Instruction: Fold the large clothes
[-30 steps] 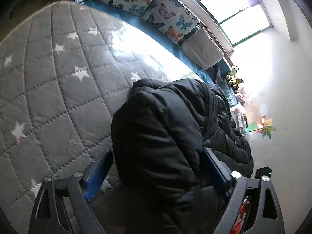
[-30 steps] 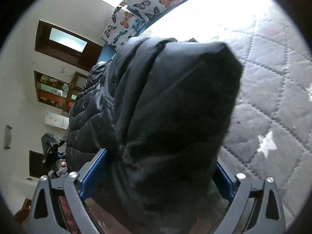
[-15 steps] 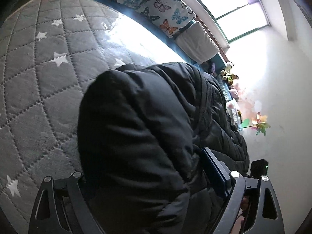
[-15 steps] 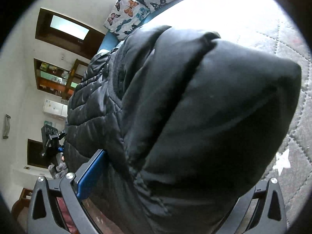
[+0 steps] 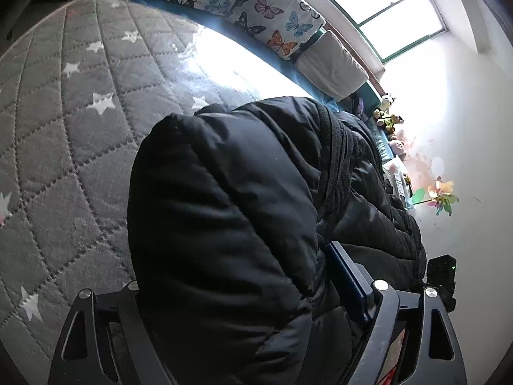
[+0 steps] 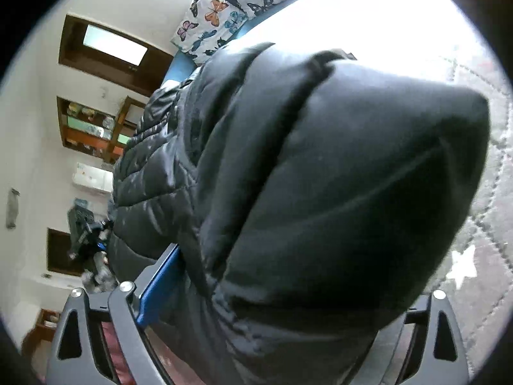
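Observation:
A black quilted puffer jacket (image 5: 243, 218) is held up over a grey star-quilted mat (image 5: 70, 134). My left gripper (image 5: 243, 288) is shut on a thick fold of the jacket; only its right blue pad (image 5: 346, 276) shows, the left one is buried in the fabric. In the right wrist view the same jacket (image 6: 336, 192) fills most of the frame. My right gripper (image 6: 275, 288) is shut on another bulging fold; its left blue pad (image 6: 160, 282) shows, the right one is hidden.
Butterfly-print cushions (image 5: 256, 3) and a grey cushion (image 5: 333, 64) line the far edge of the mat under a window. Soft toys (image 5: 389, 118) and a paper pinwheel (image 5: 441, 195) sit by the white wall. Wooden shelves (image 6: 93, 128) stand at the left in the right wrist view.
The jacket folds have swung closer to both cameras and now cover one pad on each gripper. Both grippers stay shut on the jacket.

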